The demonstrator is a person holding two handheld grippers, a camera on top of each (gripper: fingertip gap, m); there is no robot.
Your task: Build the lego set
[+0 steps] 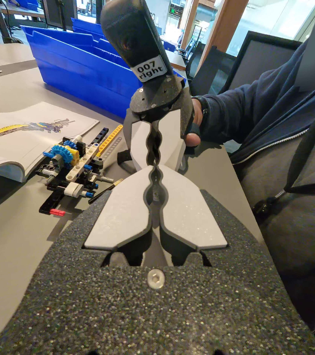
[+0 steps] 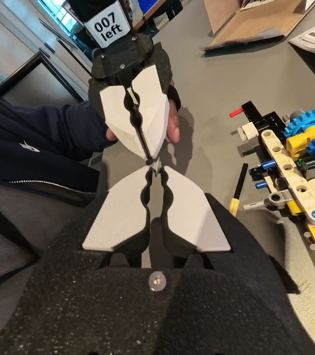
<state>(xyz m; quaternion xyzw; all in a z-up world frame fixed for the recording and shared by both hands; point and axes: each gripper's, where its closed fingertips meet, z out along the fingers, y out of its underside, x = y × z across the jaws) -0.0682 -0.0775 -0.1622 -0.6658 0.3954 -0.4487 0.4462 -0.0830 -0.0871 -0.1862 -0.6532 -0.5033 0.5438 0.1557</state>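
An open instruction booklet [image 1: 28, 130] lies at the far left of the grey table [image 1: 18, 240], with blue bins [image 1: 80, 65] standing behind it. Just right of the booklet sits the partly built lego model [image 1: 72, 165], blue gears on top, a yellow beam [image 1: 110, 140] stretching behind and a red pin [image 1: 57, 212] at its near end. A thin black axle [image 1: 104, 190] lies loose between the model and the left gripper [image 1: 155, 168].

That gripper's tips are pressed together, meeting the right gripper [image 1: 155, 163] tip to tip above the table. The right one pinches a small grey piece [image 2: 157, 169] between nearly closed tips; the left seems to nip the same piece, though the contact is too small to tell. A person's dark sleeve [image 1: 249, 111] fills the right side. In the right wrist view, flattened cardboard [image 2: 249, 25] lies beyond.
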